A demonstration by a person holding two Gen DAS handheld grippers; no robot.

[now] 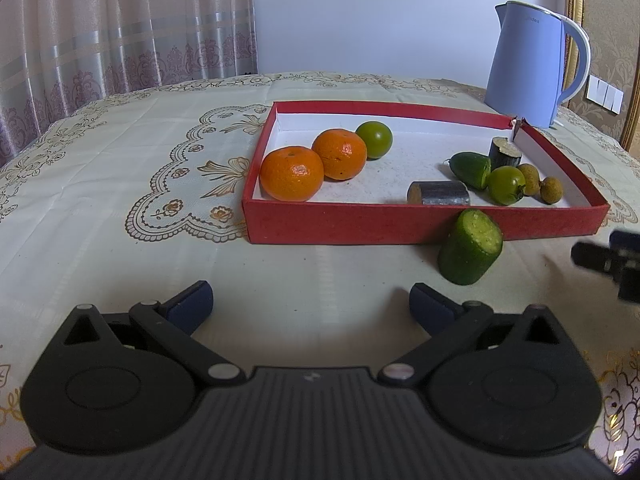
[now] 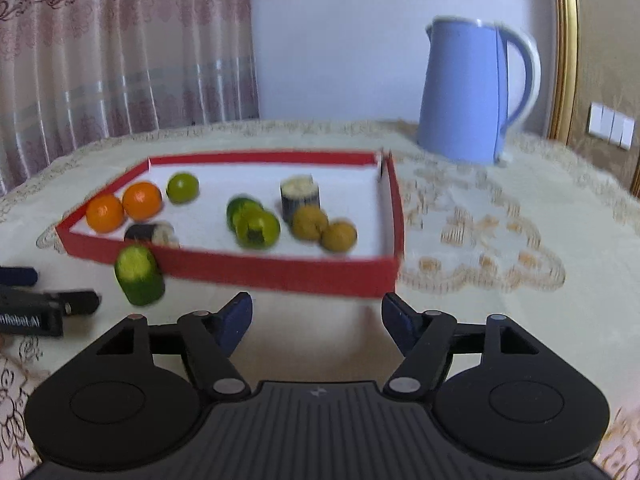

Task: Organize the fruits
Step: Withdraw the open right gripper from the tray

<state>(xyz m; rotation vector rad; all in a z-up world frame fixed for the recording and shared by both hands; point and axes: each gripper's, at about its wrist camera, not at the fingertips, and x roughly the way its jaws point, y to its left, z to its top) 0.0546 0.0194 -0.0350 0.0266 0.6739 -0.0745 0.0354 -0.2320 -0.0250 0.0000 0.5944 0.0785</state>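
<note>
Both grippers hang with jaws apart and empty: the left gripper (image 1: pixel 310 304) low over the tablecloth (image 1: pixel 120 160), the right gripper (image 2: pixel 316 318) facing the red box (image 2: pixel 280 276). One cucumber piece (image 1: pixel 470 254) stands outside, against the box's front wall, apparently the last stray. Oranges (image 1: pixel 292 174) sit grouped left, green tomato (image 1: pixel 506 185) and what look like longans (image 1: pixel 551 189) right.

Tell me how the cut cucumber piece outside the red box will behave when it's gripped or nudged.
The cucumber piece looks like a short cylinder leaning against the red box, so a nudge would probably tip or roll it. Its skin looks smooth, possibly slippery. It seems firm enough for a squeeze from the fingers.
</note>
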